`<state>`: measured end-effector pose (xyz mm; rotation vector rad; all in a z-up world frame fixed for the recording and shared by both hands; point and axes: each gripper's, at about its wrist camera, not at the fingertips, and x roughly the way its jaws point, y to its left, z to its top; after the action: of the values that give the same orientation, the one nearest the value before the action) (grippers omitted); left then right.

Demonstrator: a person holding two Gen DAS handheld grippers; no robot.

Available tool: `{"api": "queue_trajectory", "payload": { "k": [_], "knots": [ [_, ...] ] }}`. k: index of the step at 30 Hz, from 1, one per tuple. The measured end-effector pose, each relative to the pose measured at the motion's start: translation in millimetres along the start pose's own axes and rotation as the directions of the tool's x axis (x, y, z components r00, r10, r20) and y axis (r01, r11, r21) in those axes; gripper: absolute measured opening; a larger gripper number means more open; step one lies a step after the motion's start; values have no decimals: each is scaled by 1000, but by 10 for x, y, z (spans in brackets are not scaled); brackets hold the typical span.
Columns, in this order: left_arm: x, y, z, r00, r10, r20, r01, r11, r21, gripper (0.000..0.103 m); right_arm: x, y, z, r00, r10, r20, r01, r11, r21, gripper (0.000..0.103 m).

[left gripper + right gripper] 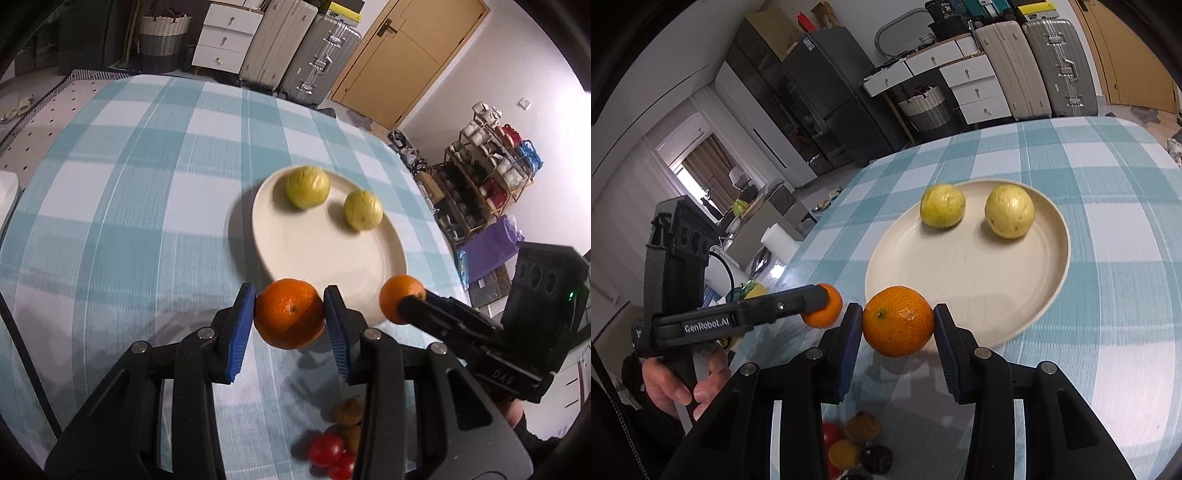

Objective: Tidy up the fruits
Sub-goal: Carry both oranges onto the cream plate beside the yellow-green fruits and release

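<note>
Left claw (289, 314) was pinching a mandarin (289, 313) across its widest girth, blue ribbed pads (242, 332) flat on opposite flanks, stem scar facing the camera; the fruit was clear of the tabletop (110, 221), its shadow on the cloth below; it sat just short of the near rim of the cream plate (332, 258).

Right claw (898, 321) was likewise pinching a second mandarin (898, 320) at its equator, green calyx toward the lens; this one hung over the near edge of the plate; the two claws stood side by side, the fruits near each other but apart.

Judged handling: light, roundish, peel soft and loose over yielding flesh; likely to bruise or split under hard squeeze; waxy skin could roll between pads if gripped off-centre; the equator hold looked right, ribbed pads helping friction.

Plate already carried two yellow-green passion fruits (942, 210), (1009, 211) on its far half, apart from one another; near half bare, so room judged sufficient for both mandarins; a round fruit may roll on the shallow dish, so a low release seemed advisable.

Below the claws, cherry tomatoes (325, 448) and small brown fruits (349, 410) lay on the cloth, unsorted; kind of the brown ones not resolvable.
</note>
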<state>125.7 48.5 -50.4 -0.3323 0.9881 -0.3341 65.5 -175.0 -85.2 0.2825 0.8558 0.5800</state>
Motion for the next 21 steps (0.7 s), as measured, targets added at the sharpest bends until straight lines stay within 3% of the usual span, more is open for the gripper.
{"api": "queue_trajectory", "payload": {
  "k": [8,12,21],
  "knots": [
    [145,-47,354,1000,-19,18,19,1000,7,35,129,-78,268,999,-40,17,41,999,-11,40],
    [304,-34,506,999,-37,7,37,999,-9,35,188,-163,396,999,-13,45,12,1000,17,40],
    [640,0,704,999,-50,-5,50,998,-30,35,426,-225,585,998,-57,35,57,998,4,40]
  ]
}}
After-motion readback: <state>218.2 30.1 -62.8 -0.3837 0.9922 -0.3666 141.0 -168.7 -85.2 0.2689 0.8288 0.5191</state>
